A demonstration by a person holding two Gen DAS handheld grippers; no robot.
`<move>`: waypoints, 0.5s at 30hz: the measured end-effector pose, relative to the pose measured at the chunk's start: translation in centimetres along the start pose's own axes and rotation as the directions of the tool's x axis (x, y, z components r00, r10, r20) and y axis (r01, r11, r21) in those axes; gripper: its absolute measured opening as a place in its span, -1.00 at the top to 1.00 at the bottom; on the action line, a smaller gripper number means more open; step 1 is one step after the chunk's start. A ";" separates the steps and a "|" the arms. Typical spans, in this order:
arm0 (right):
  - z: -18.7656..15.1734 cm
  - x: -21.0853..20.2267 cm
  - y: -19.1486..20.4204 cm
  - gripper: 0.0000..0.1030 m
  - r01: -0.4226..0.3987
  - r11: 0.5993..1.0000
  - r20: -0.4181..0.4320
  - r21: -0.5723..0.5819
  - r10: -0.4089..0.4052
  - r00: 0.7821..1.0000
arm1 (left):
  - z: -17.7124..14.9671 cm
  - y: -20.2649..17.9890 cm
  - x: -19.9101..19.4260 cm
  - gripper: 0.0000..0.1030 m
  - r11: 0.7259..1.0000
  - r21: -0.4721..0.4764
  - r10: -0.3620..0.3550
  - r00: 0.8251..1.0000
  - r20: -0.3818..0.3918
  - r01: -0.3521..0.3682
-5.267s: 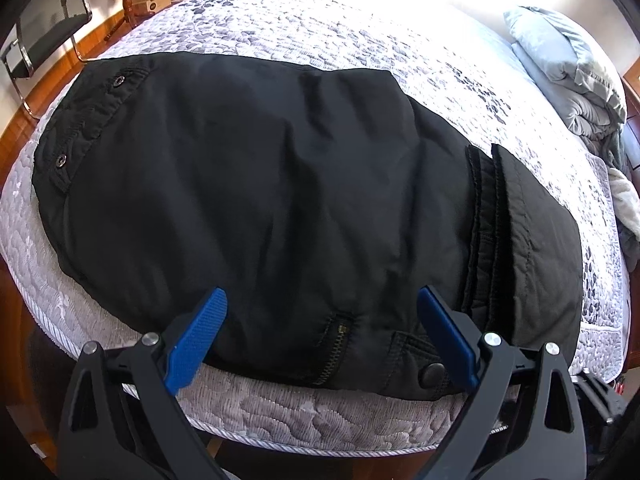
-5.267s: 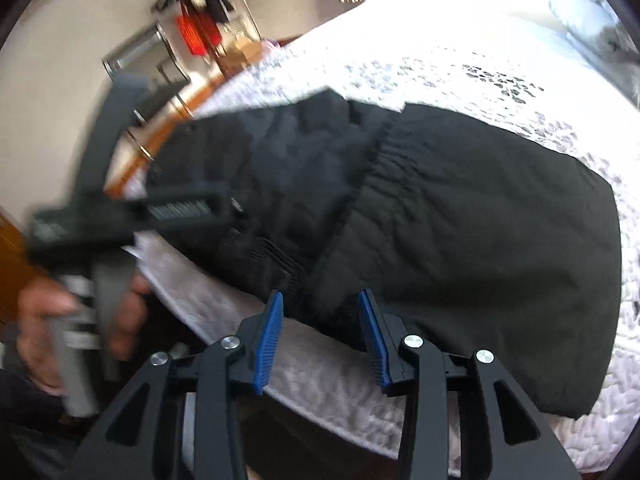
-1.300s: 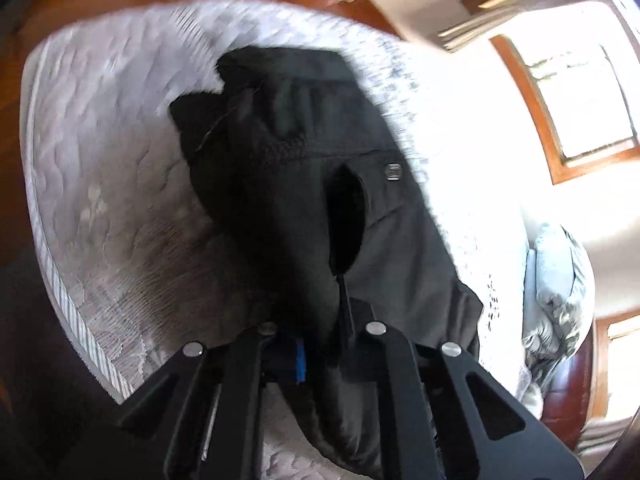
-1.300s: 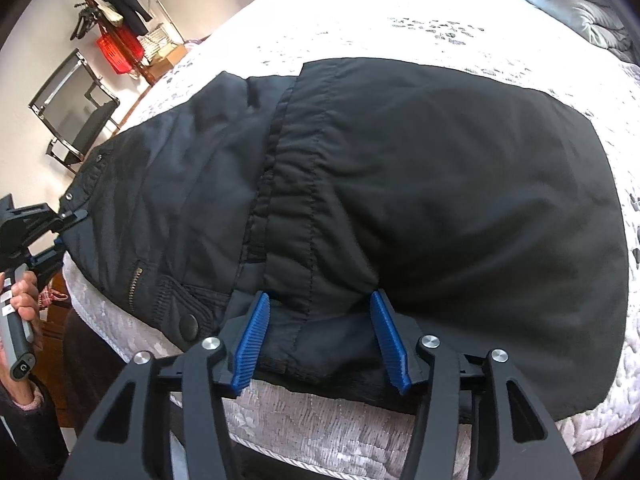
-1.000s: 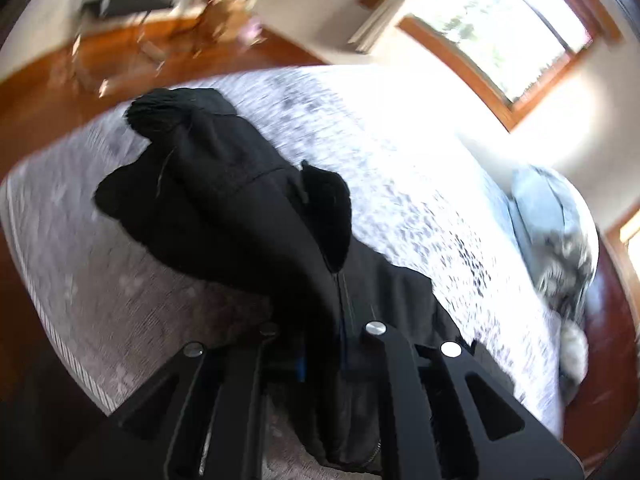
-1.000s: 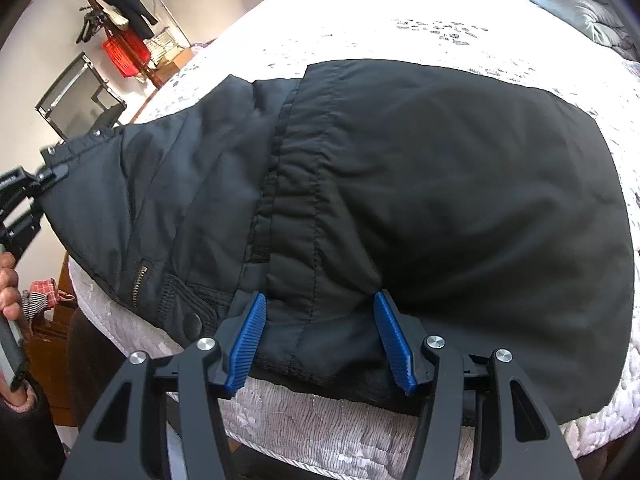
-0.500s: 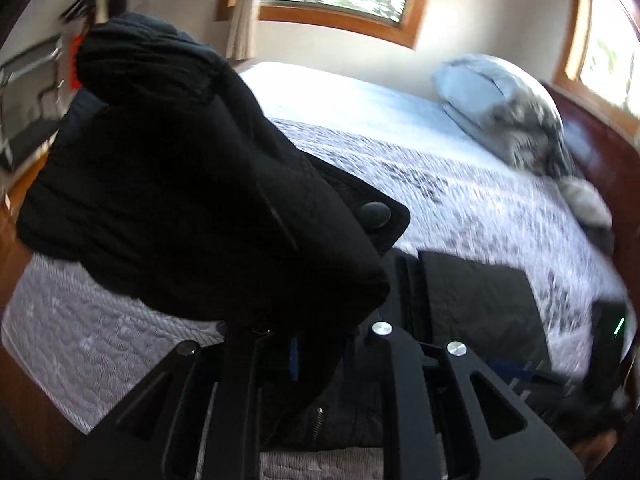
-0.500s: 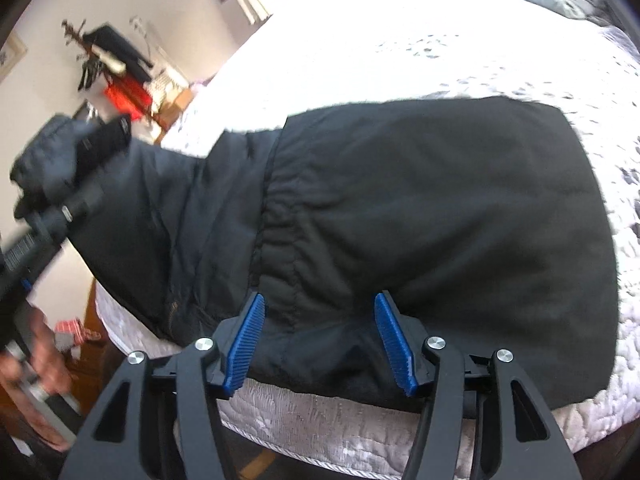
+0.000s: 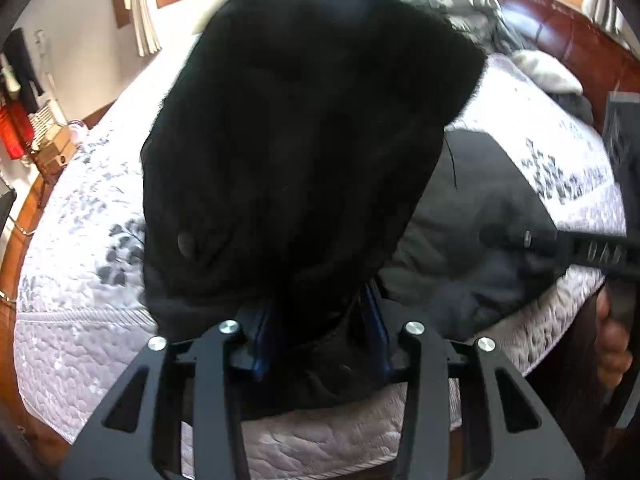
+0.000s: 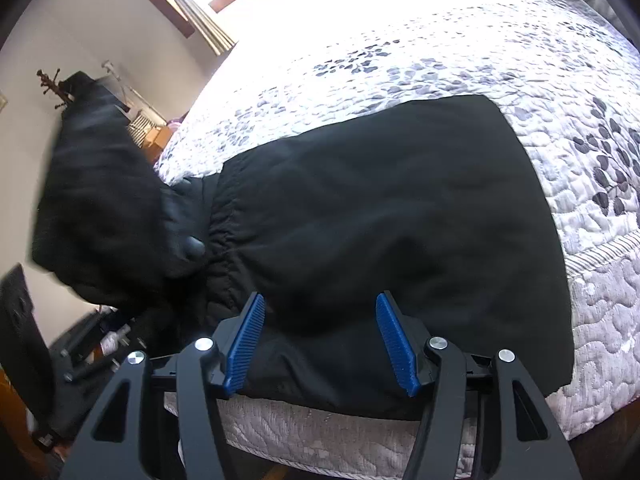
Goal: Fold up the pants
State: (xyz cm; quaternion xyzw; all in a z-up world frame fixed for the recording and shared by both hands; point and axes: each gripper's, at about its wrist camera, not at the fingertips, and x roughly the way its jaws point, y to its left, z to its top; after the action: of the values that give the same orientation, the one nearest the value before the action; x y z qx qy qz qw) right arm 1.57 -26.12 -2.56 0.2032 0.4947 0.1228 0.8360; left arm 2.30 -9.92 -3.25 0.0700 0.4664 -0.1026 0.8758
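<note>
Black pants [image 10: 380, 208] lie on the bed, partly folded. My left gripper [image 9: 320, 340] is shut on the waist end of the pants [image 9: 304, 140], which is lifted off the bed and fills the left wrist view. In the right wrist view that raised end [image 10: 104, 208] hangs at the left, above the flat folded part. My right gripper [image 10: 320, 340] is open, its blue pads either side of the near edge of the flat part, above the cloth. It shows at the right of the left wrist view [image 9: 592, 252].
The bed has a white quilt with grey leaf print [image 10: 440, 60]. Pillows and a grey blanket [image 9: 460, 0] lie at the head. A wooden headboard [image 9: 560, 36] is at the right. A coat rack [image 10: 52, 84] and boxes [image 9: 52, 148] stand by the wall.
My left gripper has lifted the waist end off the bed and swung it up and over toward the folded part. My right gripper has stayed open at the near edge.
</note>
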 end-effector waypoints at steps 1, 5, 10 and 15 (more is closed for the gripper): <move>0.1 -0.1 -0.2 -0.16 -0.004 1.000 0.003 0.009 0.004 1.000 | -0.2 -0.2 0.3 0.15 1.000 0.007 -0.001 1.000 -0.009 0.001; 0.1 -0.3 -1.5 -0.15 -0.017 0.999 0.003 0.027 0.017 1.000 | -1.1 -0.8 0.7 -0.24 1.000 0.010 -0.025 0.999 -0.022 0.025; 0.1 -0.3 -1.5 -0.18 -0.021 0.999 0.000 0.032 0.021 1.000 | -1.6 -0.3 0.2 -0.51 0.998 -0.019 -0.054 0.998 -0.038 0.053; 0.8 -1.1 -0.6 -0.31 -0.006 1.000 0.019 0.002 0.006 1.000 | -1.8 4.2 -1.7 -0.74 0.967 -0.229 -0.123 0.992 -0.031 0.113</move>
State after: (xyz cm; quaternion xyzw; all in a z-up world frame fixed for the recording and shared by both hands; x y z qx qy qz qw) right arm 1.72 -27.28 -1.70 0.2068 0.4861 0.1229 0.8401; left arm 0.96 -5.23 -2.78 -0.0559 0.4981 -0.0992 0.8596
